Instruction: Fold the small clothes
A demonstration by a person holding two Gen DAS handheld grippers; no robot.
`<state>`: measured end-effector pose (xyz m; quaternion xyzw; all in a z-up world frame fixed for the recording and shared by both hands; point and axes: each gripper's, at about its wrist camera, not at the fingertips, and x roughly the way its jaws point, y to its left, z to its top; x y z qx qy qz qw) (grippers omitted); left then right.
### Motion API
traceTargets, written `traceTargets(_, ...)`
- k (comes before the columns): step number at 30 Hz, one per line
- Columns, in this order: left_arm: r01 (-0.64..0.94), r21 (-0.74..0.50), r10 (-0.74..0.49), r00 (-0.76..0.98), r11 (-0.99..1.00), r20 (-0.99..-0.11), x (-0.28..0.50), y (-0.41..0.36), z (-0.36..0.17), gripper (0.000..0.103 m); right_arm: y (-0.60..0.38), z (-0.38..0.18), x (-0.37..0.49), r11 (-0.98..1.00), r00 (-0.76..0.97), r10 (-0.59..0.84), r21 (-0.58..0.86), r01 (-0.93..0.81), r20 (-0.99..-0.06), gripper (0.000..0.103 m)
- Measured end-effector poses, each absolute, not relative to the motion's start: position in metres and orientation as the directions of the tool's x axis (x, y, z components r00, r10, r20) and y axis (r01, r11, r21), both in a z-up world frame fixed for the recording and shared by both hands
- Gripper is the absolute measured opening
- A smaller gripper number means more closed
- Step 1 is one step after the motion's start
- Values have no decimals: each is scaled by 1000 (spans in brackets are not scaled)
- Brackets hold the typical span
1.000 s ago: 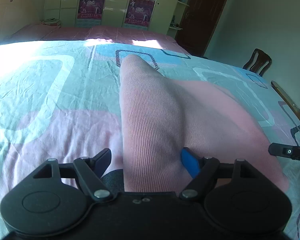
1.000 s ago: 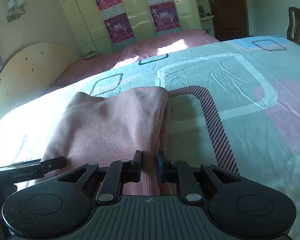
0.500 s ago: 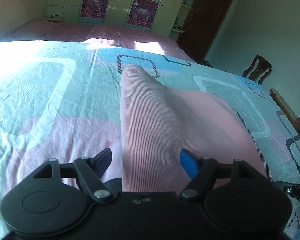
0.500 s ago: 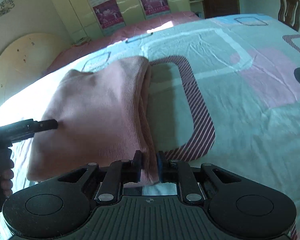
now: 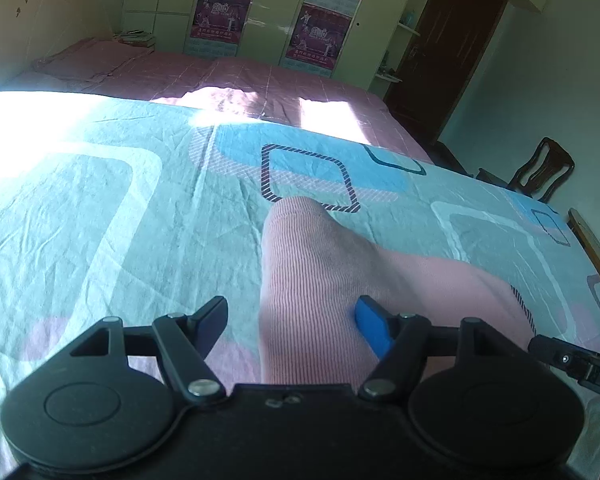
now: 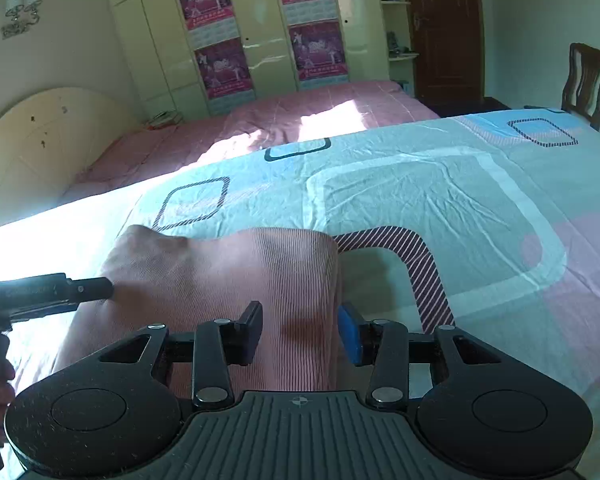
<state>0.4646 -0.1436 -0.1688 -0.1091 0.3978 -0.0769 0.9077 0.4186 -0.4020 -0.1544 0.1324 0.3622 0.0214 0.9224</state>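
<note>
Left wrist: garment [image 5: 320, 280] lengthwise ahead.

Left gripper [image 5: 290, 326] spread wide — pink garment [image 5: 320, 280], seemingly folded, lies between its fingers.

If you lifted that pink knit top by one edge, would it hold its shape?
Probably not. The pink top is thin ribbed knit that bulges and sags in soft folds, so it would likely droop. It looks light, and would probably drag and bunch on the wrinkled bedsheet.
</note>
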Motion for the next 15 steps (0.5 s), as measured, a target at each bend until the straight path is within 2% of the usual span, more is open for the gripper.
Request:
traceTargets(1, 41, -258, -219, 668, 965, -711, 467, -143, -174, 70, -400, -158, 427, 964, 735, 130, 258, 62, -665, 31)
traceTargets(4, 17, -267, -209, 673, 963, -710, 465, -140, -188, 70, -398, -174, 449, 975, 720, 73, 202, 95, -690, 26)
traceTargets(6, 5, -290, -217, 676, 957, -704, 464, -137, -190, 71, -401, -192, 457, 980, 691, 40, 162, 112, -722, 25)
traceTargets(13, 16, -251, -190, 700, 968, -688, 484, -145, -173, 66, -403, -173, 459, 984, 779, 58, 166, 60, -625, 26)
traceTargets(15, 9, -230, -174, 683, 973, -709, 496, -150, -180, 67, -398, -179, 473, 987, 763, 56, 149, 53, -644, 26)
